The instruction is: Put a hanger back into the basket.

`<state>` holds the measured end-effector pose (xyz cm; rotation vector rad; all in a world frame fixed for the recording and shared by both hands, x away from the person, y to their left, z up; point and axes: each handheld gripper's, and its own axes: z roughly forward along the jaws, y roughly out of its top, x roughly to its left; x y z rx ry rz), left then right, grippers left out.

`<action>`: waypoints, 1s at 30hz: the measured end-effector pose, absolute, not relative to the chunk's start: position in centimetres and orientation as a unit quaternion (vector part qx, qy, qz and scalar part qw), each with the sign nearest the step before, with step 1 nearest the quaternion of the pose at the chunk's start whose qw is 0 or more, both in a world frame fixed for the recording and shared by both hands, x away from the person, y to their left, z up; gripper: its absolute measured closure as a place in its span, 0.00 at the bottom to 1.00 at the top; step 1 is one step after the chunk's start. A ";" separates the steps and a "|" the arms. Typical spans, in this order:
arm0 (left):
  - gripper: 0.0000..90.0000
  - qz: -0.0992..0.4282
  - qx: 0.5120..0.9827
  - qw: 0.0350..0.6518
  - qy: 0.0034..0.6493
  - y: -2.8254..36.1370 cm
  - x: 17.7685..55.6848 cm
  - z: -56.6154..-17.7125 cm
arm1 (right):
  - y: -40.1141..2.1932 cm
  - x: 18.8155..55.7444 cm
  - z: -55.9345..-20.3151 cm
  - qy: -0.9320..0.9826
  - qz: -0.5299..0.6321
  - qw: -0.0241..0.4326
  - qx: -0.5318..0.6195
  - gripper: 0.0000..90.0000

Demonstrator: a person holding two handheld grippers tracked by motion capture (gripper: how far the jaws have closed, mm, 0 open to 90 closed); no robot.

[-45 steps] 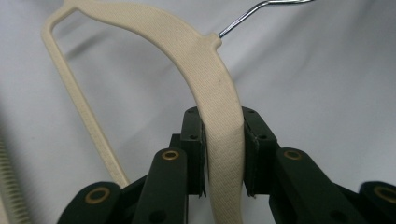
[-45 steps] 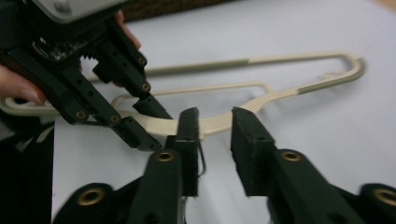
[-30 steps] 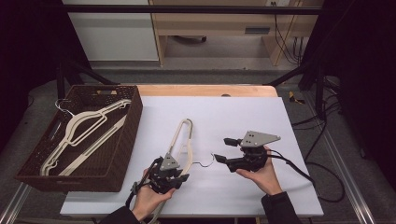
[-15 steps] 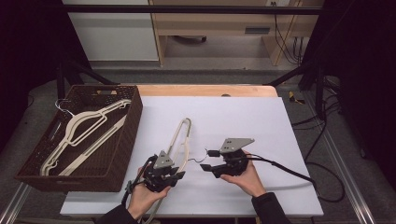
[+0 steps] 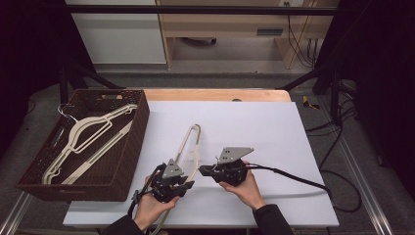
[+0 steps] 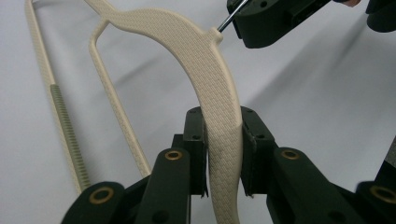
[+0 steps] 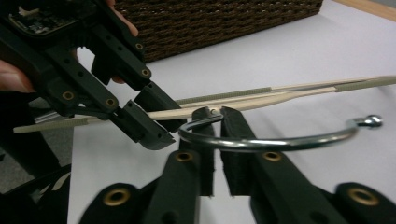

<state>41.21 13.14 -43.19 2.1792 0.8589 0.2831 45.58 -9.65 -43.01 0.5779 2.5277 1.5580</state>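
While I hold steady:
Left gripper point(image 6: 223, 154): my fingers clamp the cream hanger point(image 6: 205, 74).
Right gripper point(image 7: 219, 135): my fingers, just closing, pinch its metal hook point(image 7: 280, 140).
Table point(image 5: 274, 122): white.

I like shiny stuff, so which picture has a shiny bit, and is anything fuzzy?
Right gripper view: the metal hook gleams with bright glints, while the right gripper nearest the camera looks soft and blurred. Left gripper view: the cream hanger is sharp, its weave pattern clear.
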 end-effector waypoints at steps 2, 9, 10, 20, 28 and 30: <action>0.83 0.113 0.855 0.380 0.334 13.1 41.2 -43.1 | -9.6 45.6 -43.0 0.834 0.513 0.061 0.192 0.98; 0.67 0.141 0.857 0.377 0.321 12.4 41.1 -42.6 | -9.2 45.5 -42.7 0.824 0.531 0.052 0.192 0.99; 0.67 0.146 0.857 0.374 0.321 12.3 41.1 -42.5 | -9.1 45.6 -42.7 0.822 0.533 0.050 0.195 0.99; 0.83 0.156 0.854 0.353 0.348 12.3 41.1 -42.4 | -9.2 45.5 -42.5 0.820 0.535 0.053 0.194 0.94; 0.85 0.165 0.840 0.359 0.372 14.2 41.4 -41.0 | -10.5 45.1 -41.7 0.821 0.527 0.079 0.206 0.74; 0.86 0.169 0.835 0.361 0.379 14.8 41.6 -40.7 | -11.3 45.2 -41.4 0.812 0.536 0.082 0.215 0.67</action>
